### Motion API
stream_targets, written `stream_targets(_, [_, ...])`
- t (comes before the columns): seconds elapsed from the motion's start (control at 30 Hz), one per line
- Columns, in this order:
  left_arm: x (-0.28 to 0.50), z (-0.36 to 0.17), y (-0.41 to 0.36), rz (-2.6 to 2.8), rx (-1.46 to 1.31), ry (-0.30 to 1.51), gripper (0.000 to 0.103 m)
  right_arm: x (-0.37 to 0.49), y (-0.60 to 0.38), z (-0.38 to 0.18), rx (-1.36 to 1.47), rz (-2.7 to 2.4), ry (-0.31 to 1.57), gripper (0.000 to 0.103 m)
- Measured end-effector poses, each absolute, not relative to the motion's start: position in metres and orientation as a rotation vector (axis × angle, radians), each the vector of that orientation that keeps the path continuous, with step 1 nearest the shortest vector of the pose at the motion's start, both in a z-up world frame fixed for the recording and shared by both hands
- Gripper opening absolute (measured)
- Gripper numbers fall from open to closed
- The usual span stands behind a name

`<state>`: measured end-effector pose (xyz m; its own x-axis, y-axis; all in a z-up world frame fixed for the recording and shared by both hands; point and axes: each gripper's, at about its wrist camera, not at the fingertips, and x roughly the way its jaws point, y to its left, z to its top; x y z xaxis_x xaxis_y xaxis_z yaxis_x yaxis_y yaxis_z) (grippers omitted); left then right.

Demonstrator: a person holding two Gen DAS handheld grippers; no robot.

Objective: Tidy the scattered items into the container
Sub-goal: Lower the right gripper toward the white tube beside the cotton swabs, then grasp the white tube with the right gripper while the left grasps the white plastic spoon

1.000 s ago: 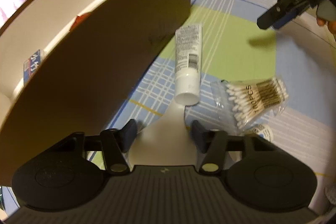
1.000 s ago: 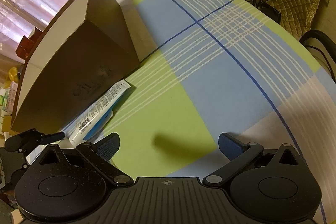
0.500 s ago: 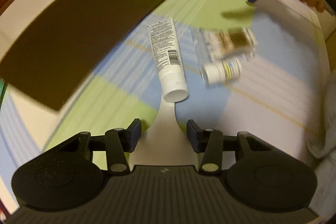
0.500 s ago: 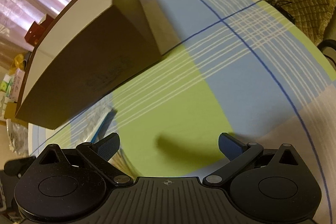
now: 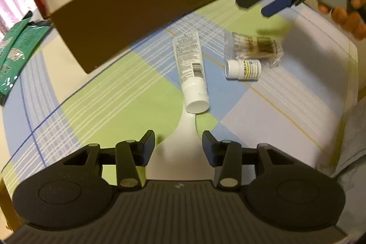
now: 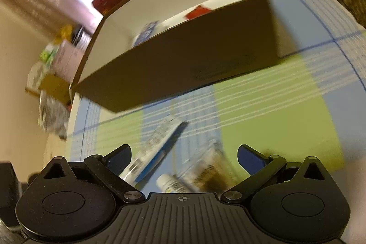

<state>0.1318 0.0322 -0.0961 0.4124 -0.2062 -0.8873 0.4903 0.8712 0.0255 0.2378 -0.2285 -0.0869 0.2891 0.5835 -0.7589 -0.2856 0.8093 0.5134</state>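
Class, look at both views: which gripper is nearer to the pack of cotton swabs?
Right. The right gripper hovers just above the pack of cotton swabs; the left gripper sits farther back, behind the tube's cap.

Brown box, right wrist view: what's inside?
Inside the brown box, a blue-and-white packet and a red item show against the pale inner walls. The near wall covers the floor and anything lower.

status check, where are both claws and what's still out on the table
Left claw open, empty, facing the white tube. Right claw open, empty, over the cotton swab pack and pill bottle. All three outside the brown box. Nothing blocking.
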Motion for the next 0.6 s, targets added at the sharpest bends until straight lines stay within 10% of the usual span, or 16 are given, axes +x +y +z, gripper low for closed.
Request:
stream_targets(0.27, [0.110, -0.074, 0.078, -0.304, 0.185, 1.027, 0.040, 0.219, -0.193, -0.081, 0.231, 0.670, 1.142, 0.103])
stream_targets(0.6, [0.093, -0.079, 0.135, -0.127, 0.049, 1.053, 0.040, 0.216, -0.138, -0.096, 0.135, 0.634, 1.208, 0.076])
